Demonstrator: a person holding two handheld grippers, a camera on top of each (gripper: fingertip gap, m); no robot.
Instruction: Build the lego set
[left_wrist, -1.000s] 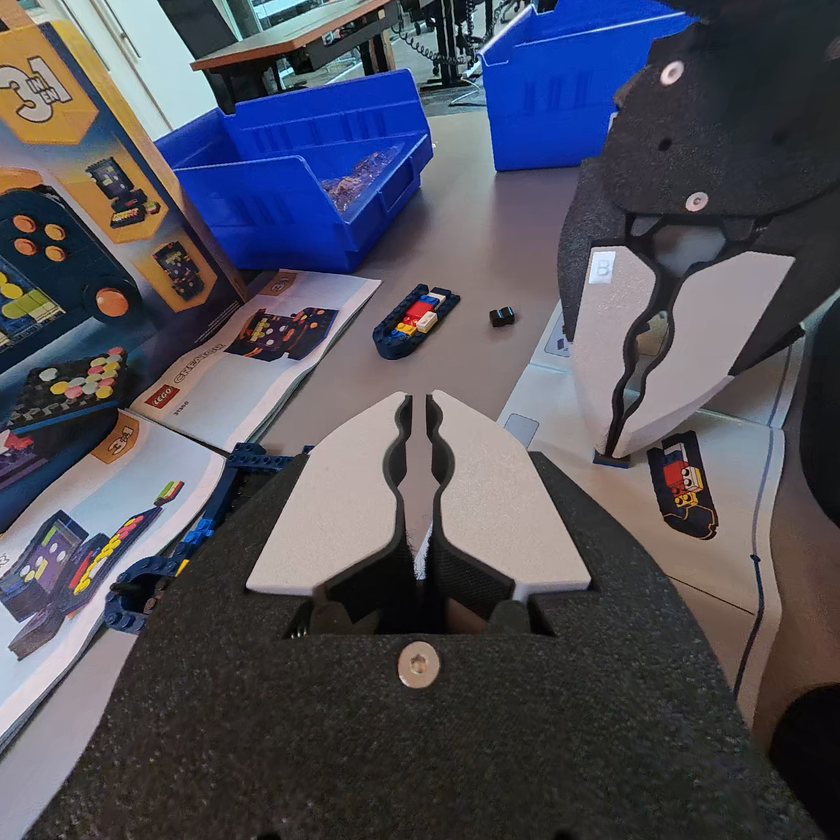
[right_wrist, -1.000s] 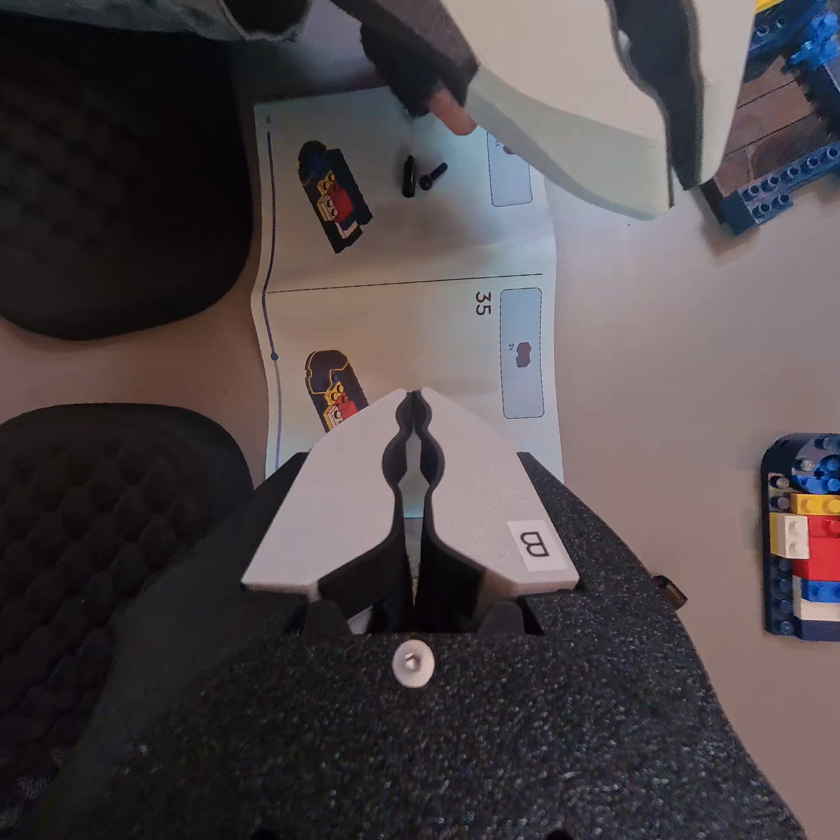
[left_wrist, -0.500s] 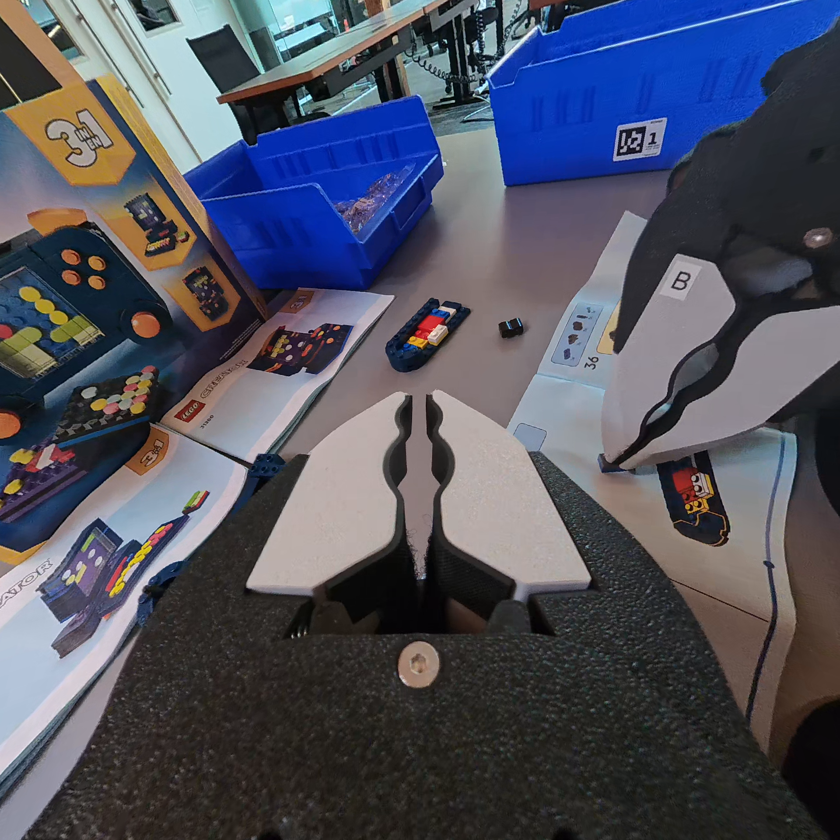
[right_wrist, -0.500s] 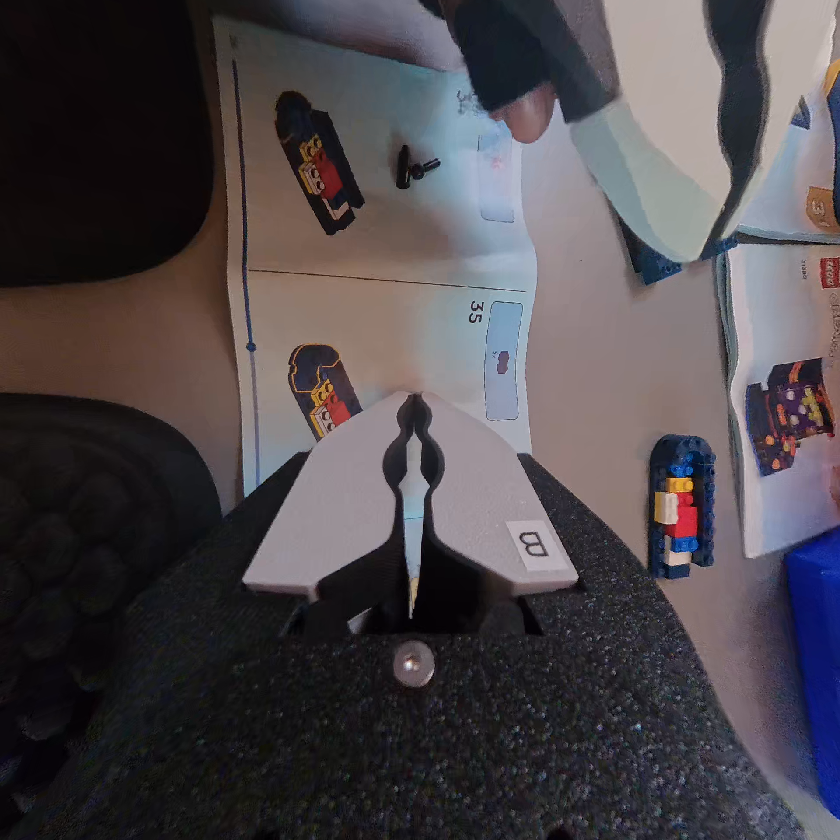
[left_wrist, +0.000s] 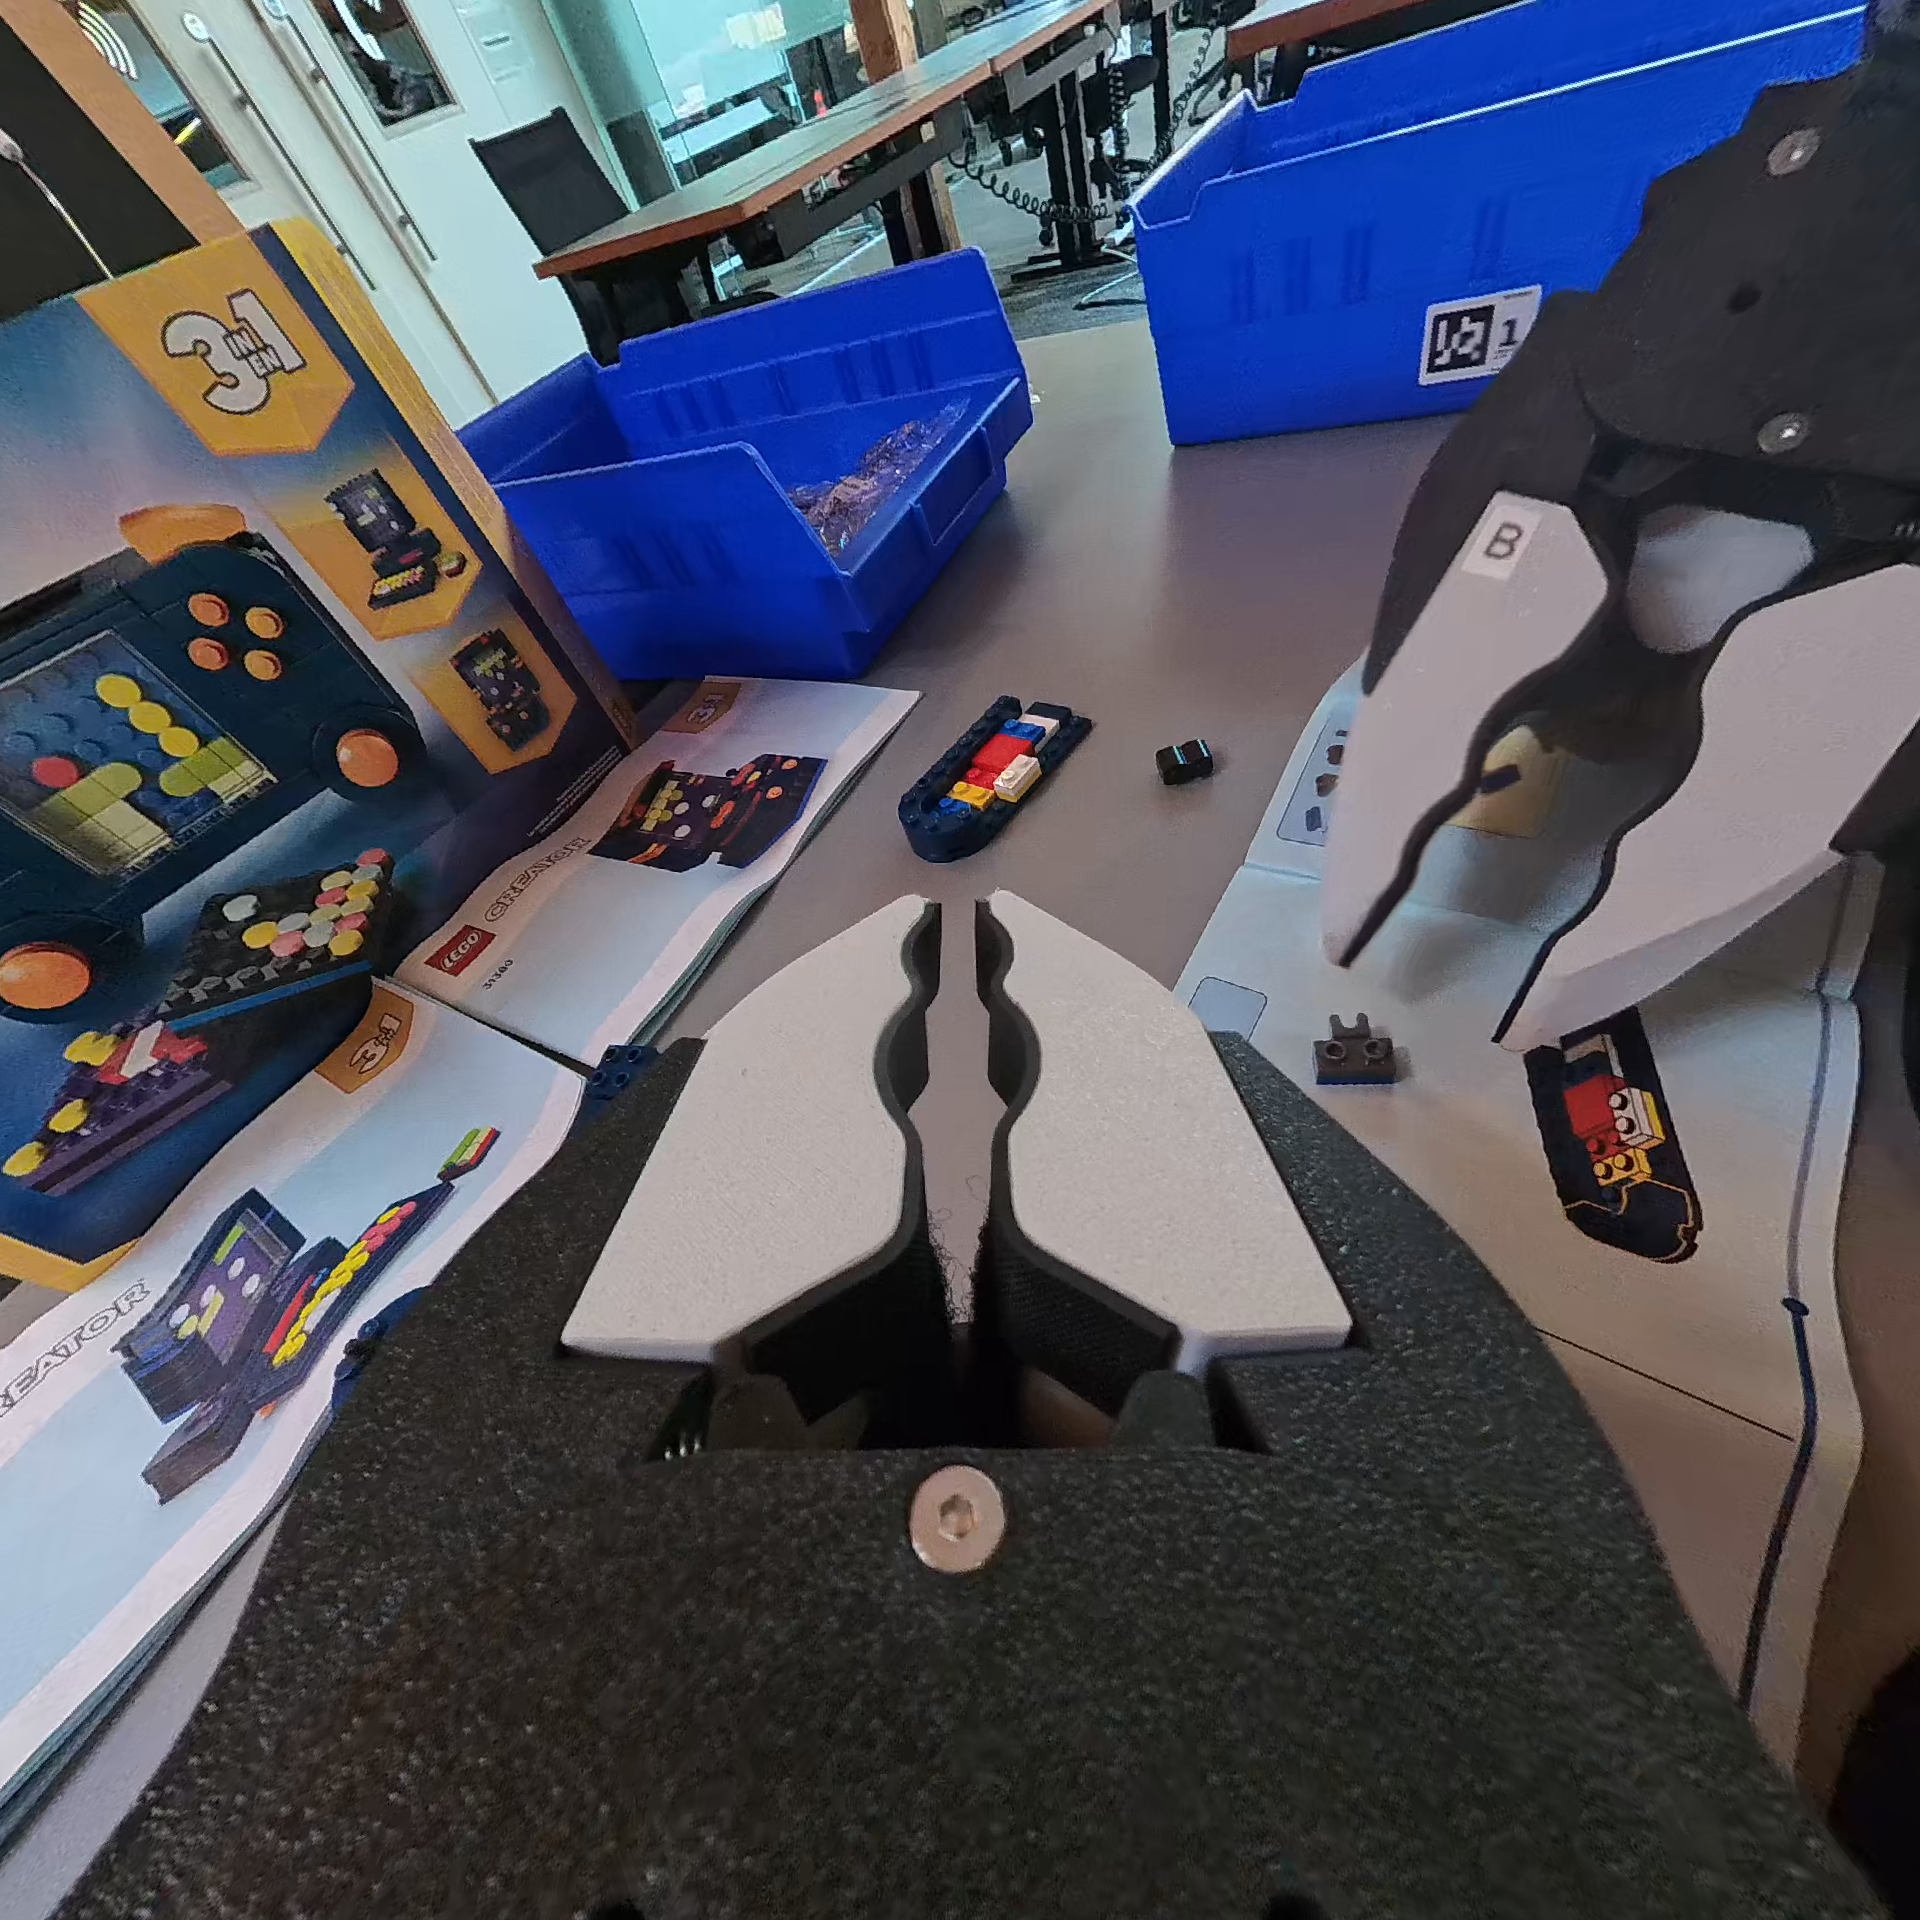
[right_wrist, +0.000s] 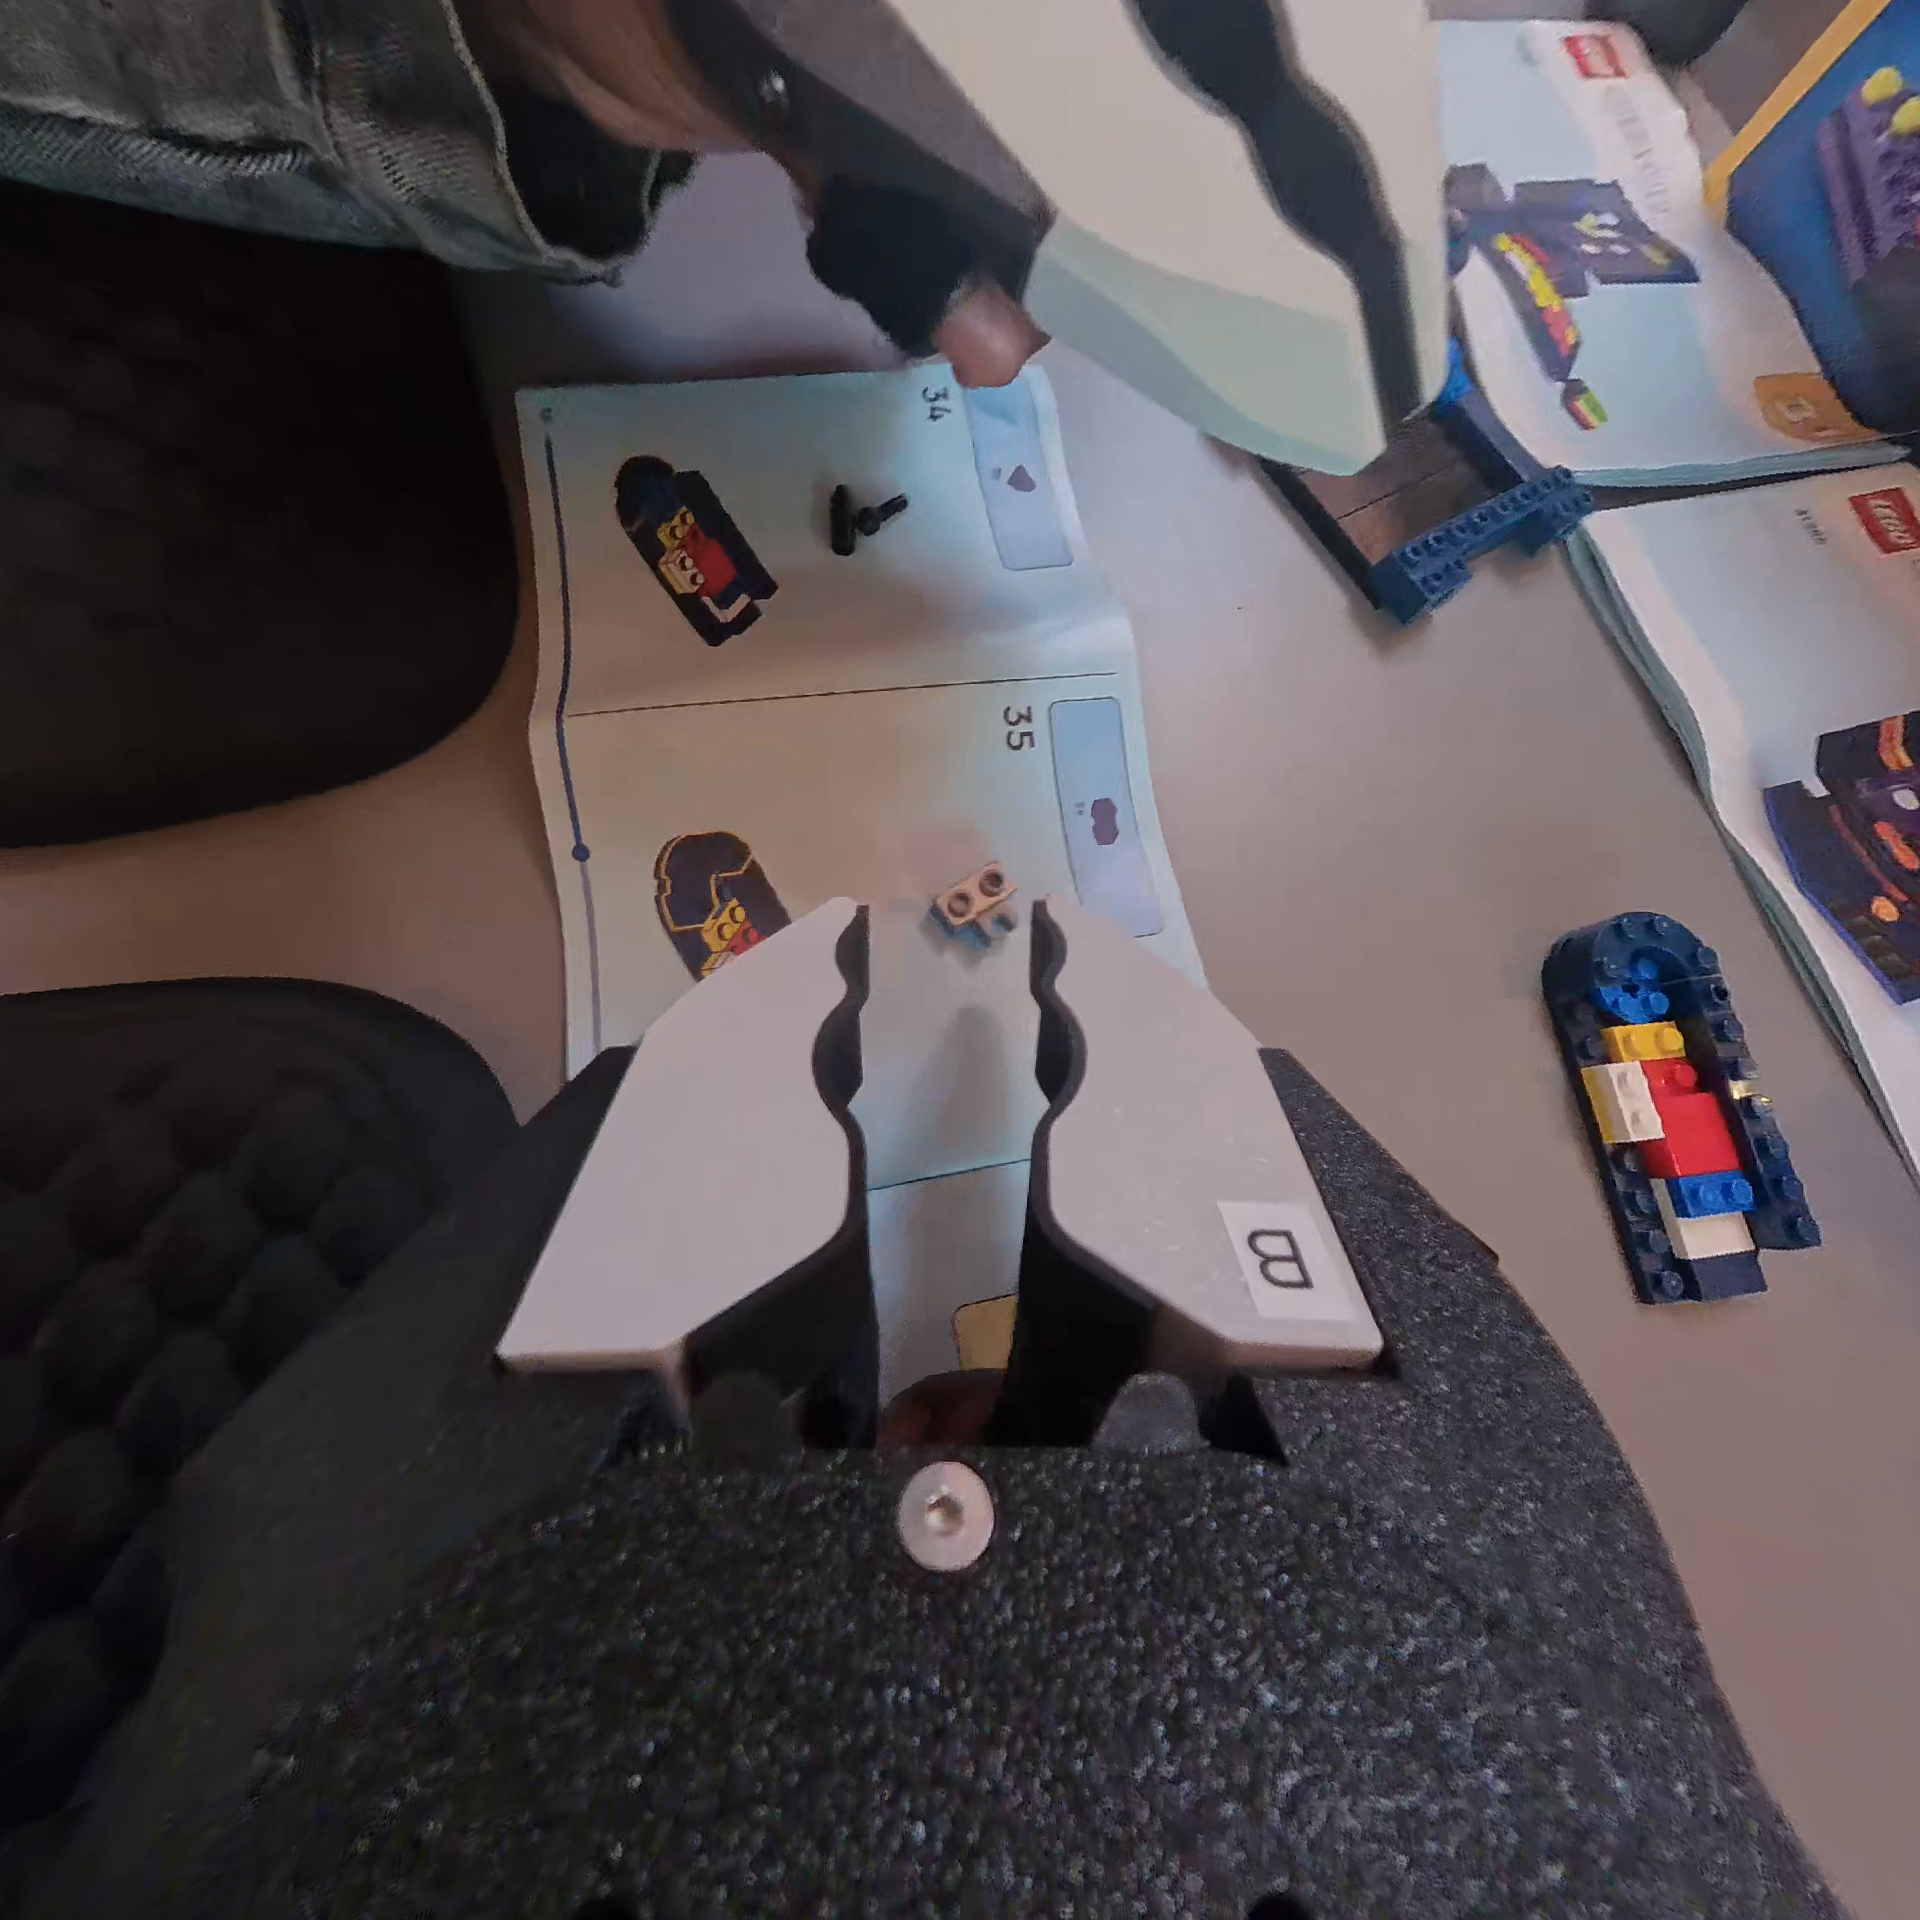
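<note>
Right gripper (right_wrist: 948, 914) hangs with its white fingers spread and nothing pressed between them; a small grey two-stud plate with a clip (right_wrist: 975, 904) lies loose on the open pale instruction booklet (right_wrist: 831, 644), just beyond the fingertips at 12 o'clock. At 3 o'clock on the grey table (right_wrist: 1351, 831) rests a dark-blue boat-shaped brick base carrying red, yellow, white and blue bricks (right_wrist: 1673, 1112). A tiny black pin piece (right_wrist: 864, 513) lies on the booklet's far page.

Left gripper (left_wrist: 958, 914) shows only a narrow slit between its white fingers, gripping nothing. A small black brick (left_wrist: 1184, 764) sits at its 1 o'clock, a blue plastic bin (left_wrist: 769, 499) at 11 o'clock.
</note>
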